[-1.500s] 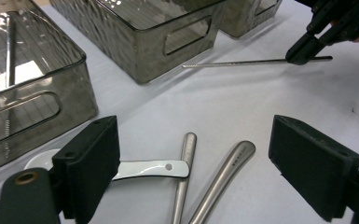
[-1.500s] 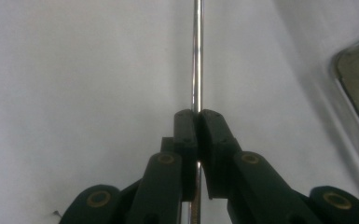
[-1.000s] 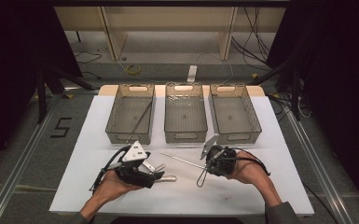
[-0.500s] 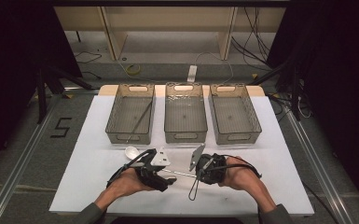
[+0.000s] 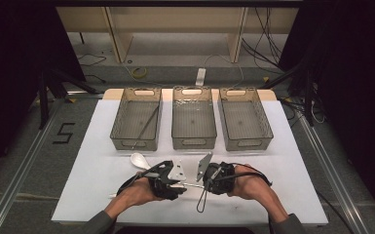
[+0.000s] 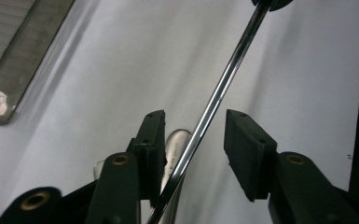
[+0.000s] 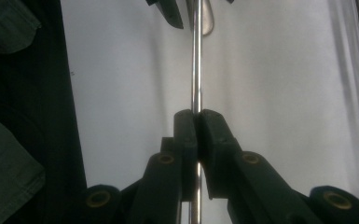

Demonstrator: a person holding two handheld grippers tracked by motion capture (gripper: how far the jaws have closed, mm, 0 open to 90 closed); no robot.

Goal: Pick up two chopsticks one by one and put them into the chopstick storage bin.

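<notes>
Both forearms come in from the near edge of the table (image 5: 92, 190) and meet near its middle, hands turned inward so the two grippers face each other.

The right gripper (image 7: 196, 114) is clamped on a thin metal rod (image 7: 196, 60); its pads press the rod from both sides, and the rod runs straight on toward the other gripper.

The left gripper (image 6: 193, 133) has just been closing. The rod (image 6: 224, 81) passes slantwise between its jaws, but a gap shows between the rod and the right-hand pad, so it is not yet gripped; whether the left-hand pad touches it I cannot tell.

In the high view the rod (image 5: 191, 185) lies level between the hands, just above the table, in front of the middle bin (image 5: 194, 142).

A rounded metal end (image 6: 175, 140) lies under the rod; hands and jaws cut it off, so what it belongs to is unclear. A white spoon (image 5: 139, 160) lies just beyond the left hand (image 5: 139, 192), its handle hidden.
</notes>
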